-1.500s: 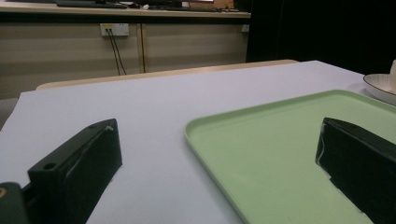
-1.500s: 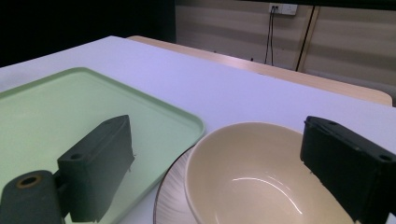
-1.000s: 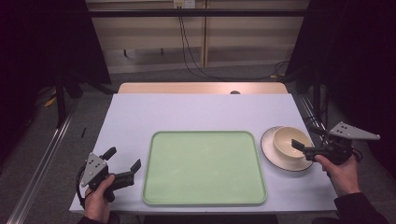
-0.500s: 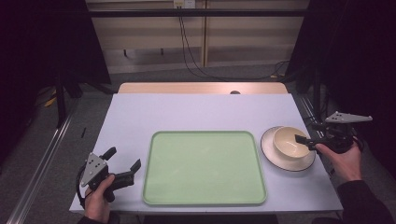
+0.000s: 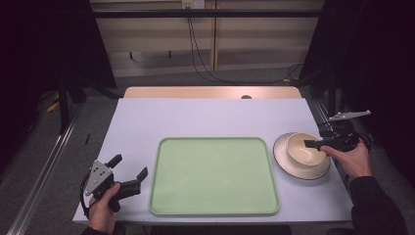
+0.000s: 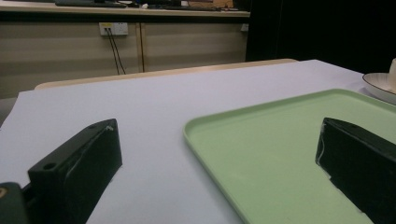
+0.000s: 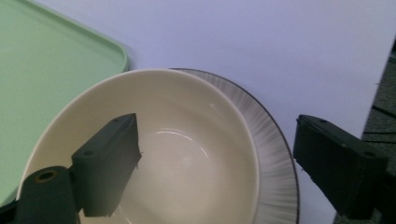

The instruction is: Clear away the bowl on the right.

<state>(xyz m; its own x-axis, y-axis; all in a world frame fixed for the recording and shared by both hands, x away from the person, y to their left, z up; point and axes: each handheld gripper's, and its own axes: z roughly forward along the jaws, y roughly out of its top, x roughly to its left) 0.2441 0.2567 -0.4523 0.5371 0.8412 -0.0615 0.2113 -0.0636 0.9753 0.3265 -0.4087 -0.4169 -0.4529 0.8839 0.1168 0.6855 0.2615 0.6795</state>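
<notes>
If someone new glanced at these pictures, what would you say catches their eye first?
Probably the big pale green tray, lying bare in the middle of the white table. Next, the cream bowl sitting on a plate to the tray's right, with the right tongs straddling its rim, one jaw inside and one outside, just closing in without touching it yet. The left tongs wait open at the tray's left edge.

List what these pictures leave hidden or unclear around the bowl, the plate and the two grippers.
- Bowl: right gripper view, near side cut off by the bottom edge and one black finger.
- Plate: high view, its middle is covered by the bowl.
- Right gripper: high view, too small to tell whether a finger touches the bowl's rim.
- Plate: left gripper view, cut off by the right edge.
- Tray: left gripper view, far right part hidden behind a finger.
</notes>
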